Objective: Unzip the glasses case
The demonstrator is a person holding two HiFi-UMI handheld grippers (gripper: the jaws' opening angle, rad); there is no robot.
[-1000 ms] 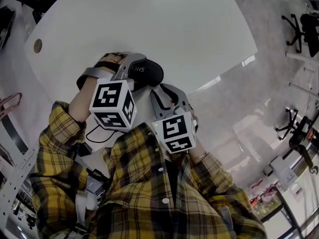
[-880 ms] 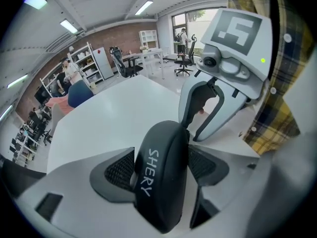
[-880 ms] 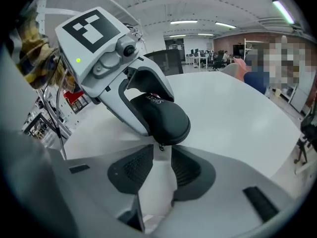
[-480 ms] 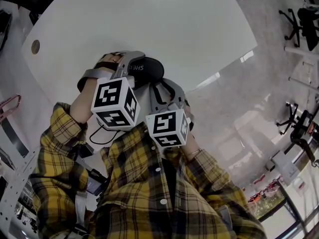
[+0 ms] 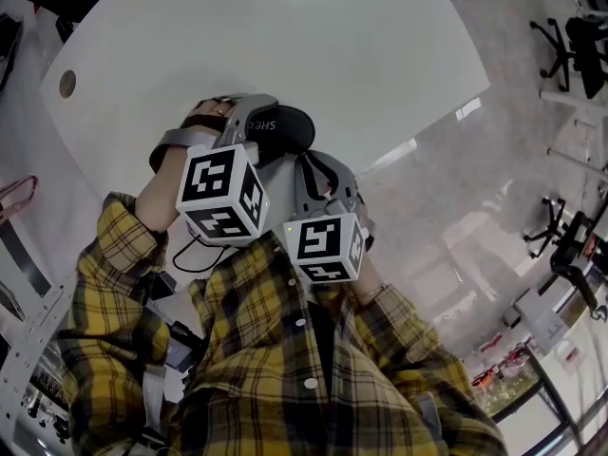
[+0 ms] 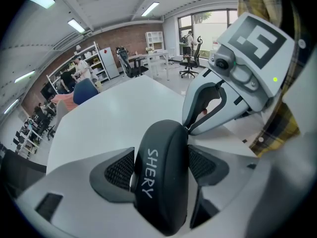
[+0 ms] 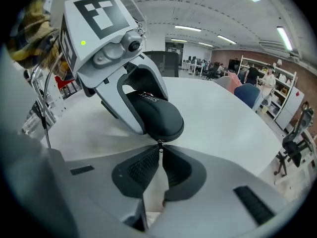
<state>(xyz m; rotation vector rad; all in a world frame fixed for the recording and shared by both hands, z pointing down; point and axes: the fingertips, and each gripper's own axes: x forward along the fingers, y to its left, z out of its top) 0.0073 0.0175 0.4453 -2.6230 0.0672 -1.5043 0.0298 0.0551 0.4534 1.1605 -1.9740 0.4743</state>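
White curved-edge table (image 5: 361,55) w/ small round grommet (image 5: 66,85) in top nr left edge

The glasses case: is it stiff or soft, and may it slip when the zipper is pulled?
Probably stiff: the glasses case looks rounded and undented where the left gripper clamps it. It may twist a little, since the right gripper pinches the zipper pull at one end. Its surface looks matte, so likely not slippery.
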